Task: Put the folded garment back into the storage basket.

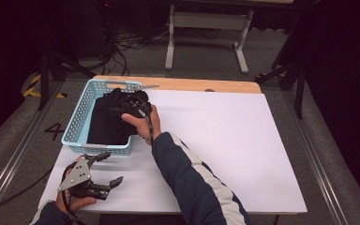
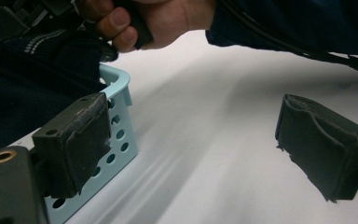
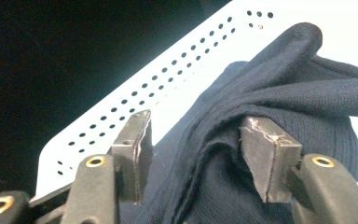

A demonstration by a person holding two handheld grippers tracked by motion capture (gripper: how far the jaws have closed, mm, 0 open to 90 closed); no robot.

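Note:
A light blue perforated basket [image 1: 77, 123] stands at the table's left and holds a dark navy knit garment [image 1: 104, 123]. My right gripper [image 1: 132, 106] is over the basket's right side, held by a hand in a navy sleeve. In the right gripper view that gripper [image 3: 198, 127] is open, with a raised fold of the garment [image 3: 279, 88] between its jaws and lying against the right pad [image 3: 268, 156]. My left gripper [image 1: 114, 167] rests open near the front left corner, just in front of the basket. Nothing lies between the jaws of the left gripper [image 2: 193, 108], and the basket's corner [image 2: 119, 135] is beside its left pad.
A white sheet [image 1: 225, 140] covers most of the wooden table, with bare room to the right of the basket. The right forearm [image 1: 192, 178] crosses the table's front middle. A table frame [image 1: 206, 28] and cables stand on the floor beyond.

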